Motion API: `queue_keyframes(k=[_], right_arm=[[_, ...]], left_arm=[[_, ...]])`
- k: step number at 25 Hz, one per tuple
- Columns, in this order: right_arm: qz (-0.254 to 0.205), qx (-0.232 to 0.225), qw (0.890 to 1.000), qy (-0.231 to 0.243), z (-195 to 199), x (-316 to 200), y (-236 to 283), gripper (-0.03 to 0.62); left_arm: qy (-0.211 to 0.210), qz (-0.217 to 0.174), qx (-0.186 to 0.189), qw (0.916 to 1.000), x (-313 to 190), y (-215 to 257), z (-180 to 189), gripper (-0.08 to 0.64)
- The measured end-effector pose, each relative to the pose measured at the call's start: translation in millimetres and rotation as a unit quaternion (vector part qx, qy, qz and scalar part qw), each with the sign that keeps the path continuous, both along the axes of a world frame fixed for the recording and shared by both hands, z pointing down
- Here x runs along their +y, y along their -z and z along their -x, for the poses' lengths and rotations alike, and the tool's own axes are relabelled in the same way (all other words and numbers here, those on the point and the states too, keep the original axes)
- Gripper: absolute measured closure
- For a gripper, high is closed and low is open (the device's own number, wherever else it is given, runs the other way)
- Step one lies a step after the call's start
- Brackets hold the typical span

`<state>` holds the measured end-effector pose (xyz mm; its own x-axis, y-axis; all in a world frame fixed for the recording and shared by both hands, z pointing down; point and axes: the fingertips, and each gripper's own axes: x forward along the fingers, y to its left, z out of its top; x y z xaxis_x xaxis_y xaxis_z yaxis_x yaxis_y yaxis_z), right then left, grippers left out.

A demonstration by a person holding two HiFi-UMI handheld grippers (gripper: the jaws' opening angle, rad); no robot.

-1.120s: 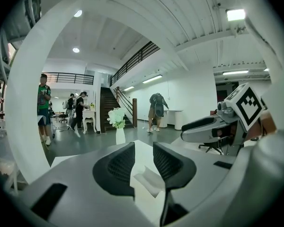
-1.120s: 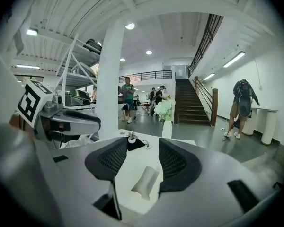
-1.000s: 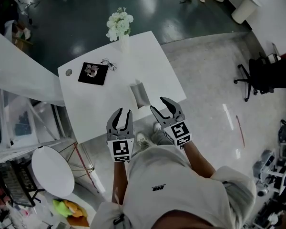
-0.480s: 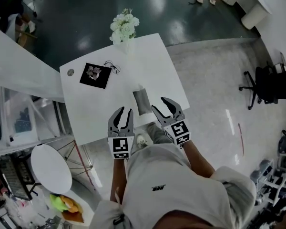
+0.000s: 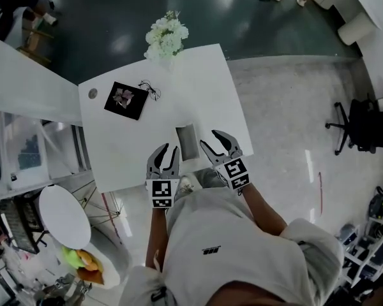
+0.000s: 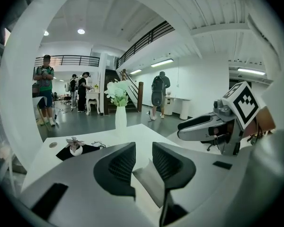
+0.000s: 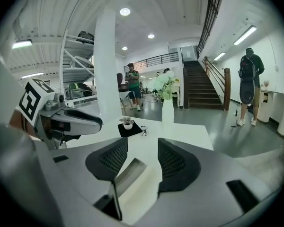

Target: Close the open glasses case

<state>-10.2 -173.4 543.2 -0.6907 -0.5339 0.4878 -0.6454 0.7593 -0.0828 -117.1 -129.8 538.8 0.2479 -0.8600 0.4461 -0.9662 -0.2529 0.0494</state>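
Approach: my left tongs [image 5: 166, 152] and right tongs [image 5: 212, 140], both spread and empty, flank the open grey glasses case [image 5: 187, 141] near the front edge of the white bench [image 5: 134, 139]. Next, I judge, its lid needs pressing shut.

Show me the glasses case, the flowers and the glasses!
glasses case [image 5: 187, 141], head view, middle of the grey case.
flowers [image 5: 166, 36], head view, centre of the white bunch.
glasses [image 5: 149, 90], head view, on the dark frame.
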Motion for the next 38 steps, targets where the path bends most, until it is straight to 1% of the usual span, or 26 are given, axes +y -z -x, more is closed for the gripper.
queue_keyframes(k=[7,11,16,21,27,30,35,38], right_arm=[[0.041,0.014,0.999,0.033,-8.2,-14.4,-39.5,0.397],[0.063,0.023,0.996,0.05,-12.2,-20.5,-63.2,0.402],[0.085,0.035,0.993,0.067,-17.3,-21.6,-84.2,0.407],[0.096,0.046,0.993,0.057,-19.8,-24.8,-102.5,0.411],[0.108,0.06,0.992,0.019,-28.0,-23.2,-121.6,0.416],[0.112,0.062,0.992,0.004,-28.5,-21.6,-129.6,0.417],[0.117,0.067,0.991,-0.008,-23.7,-15.9,-138.7,0.417],[0.12,0.072,0.99,-0.01,-20.9,-11.3,-145.1,0.417]], left_arm=[[0.009,0.046,-0.003,0.9989,-16.5,-34.4,-14.9,0.44],[0.012,0.072,-0.011,0.9973,-24.1,-56.3,-20.5,0.443],[0.013,0.099,-0.011,0.9949,-27.1,-78.3,-26.6,0.444],[-0.003,0.118,-0.01,0.993,-28.7,-99.1,-32.1,0.444],[-0.048,0.142,-0.013,0.9887,-30.6,-125.2,-42.5,0.451],[-0.073,0.15,-0.023,0.9857,-30.9,-137.8,-49.7,0.451],[-0.099,0.167,-0.03,0.9806,-29.3,-152.5,-58.9,0.453],[-0.109,0.176,-0.024,0.9782,-27.2,-160.4,-62.9,0.451]])
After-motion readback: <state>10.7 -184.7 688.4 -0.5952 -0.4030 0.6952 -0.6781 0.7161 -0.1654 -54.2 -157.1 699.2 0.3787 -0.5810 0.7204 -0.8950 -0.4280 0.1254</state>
